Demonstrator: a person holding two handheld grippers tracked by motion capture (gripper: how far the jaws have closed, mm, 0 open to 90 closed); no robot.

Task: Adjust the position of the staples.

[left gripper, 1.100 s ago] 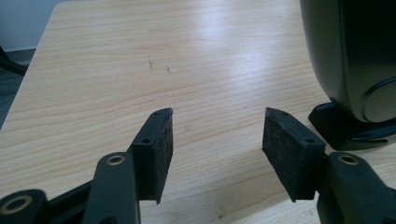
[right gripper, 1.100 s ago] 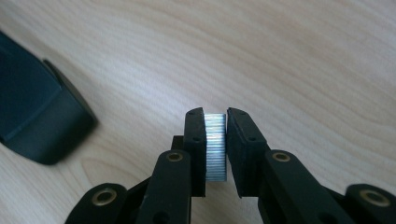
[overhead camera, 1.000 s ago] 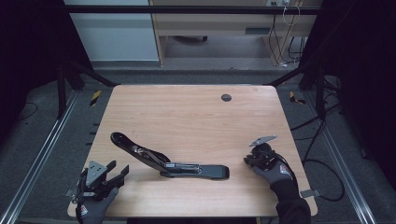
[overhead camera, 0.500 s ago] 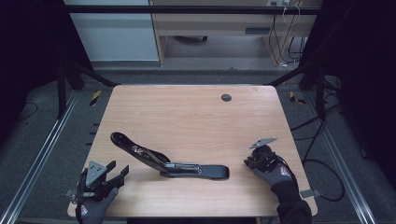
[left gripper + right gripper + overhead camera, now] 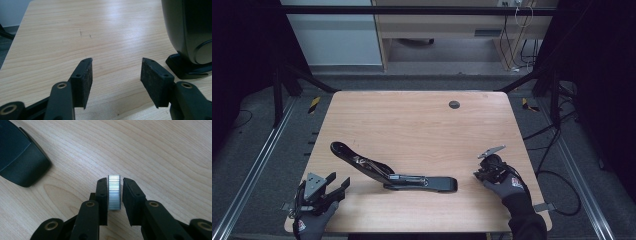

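A long black stapler (image 5: 392,175) lies swung open on the wooden table (image 5: 412,125), its arm angled toward the left. My right gripper (image 5: 478,172) rests on the table just right of the stapler's end (image 5: 20,160). A silver strip of staples (image 5: 114,192) stands between its jaws, which have just been opening; the strip lies against one pad, with a thin gap at the other, as my right gripper (image 5: 115,192) shows. My left gripper (image 5: 338,180) sits at the front left corner, open and empty (image 5: 116,75), with the stapler's black body (image 5: 190,30) just to its right.
A small round grommet (image 5: 454,104) sits near the table's far edge. Dark frame rails (image 5: 257,160) run along both sides of the table. Cables (image 5: 557,165) trail on the floor at the right.
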